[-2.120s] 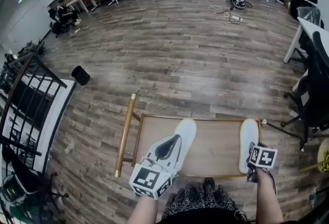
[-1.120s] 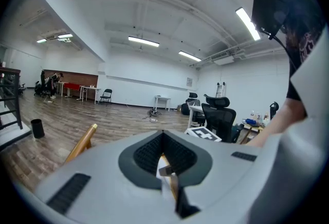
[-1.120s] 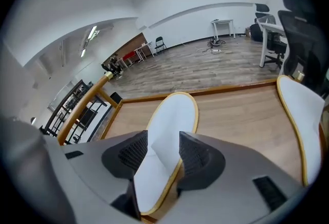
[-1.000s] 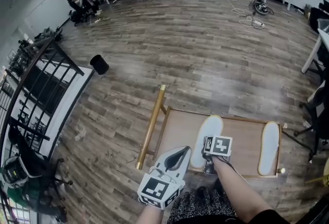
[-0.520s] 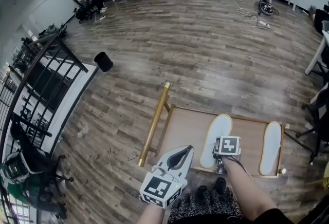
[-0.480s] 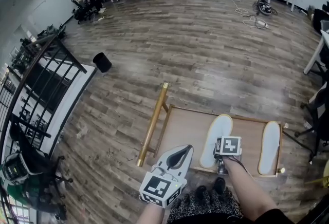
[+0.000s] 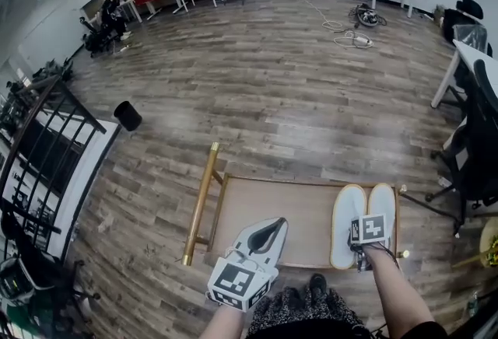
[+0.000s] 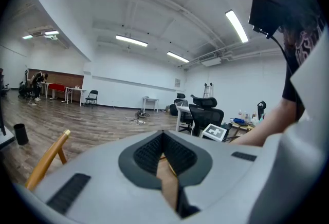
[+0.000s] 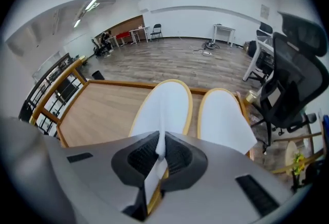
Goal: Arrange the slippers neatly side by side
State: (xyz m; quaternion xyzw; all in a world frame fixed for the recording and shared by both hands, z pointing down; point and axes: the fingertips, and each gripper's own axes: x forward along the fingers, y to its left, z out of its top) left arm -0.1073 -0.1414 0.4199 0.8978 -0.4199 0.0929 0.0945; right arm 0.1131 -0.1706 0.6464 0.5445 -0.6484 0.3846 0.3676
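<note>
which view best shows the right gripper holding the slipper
Right gripper view: the right gripper, jaws just closed, pinches the slipper by its near edge. Head view shows it from above, edge under the marker cube. Left gripper view misses it.

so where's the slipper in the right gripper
Head view: the slipper lies at the right end of the wooden tray, beside the other slipper, heel pinched by the right gripper.

White, tan-edged left slipper (image 7: 346, 222) lies just beside the matching right slipper (image 7: 382, 201) on the wooden tray (image 7: 264, 213)
</note>
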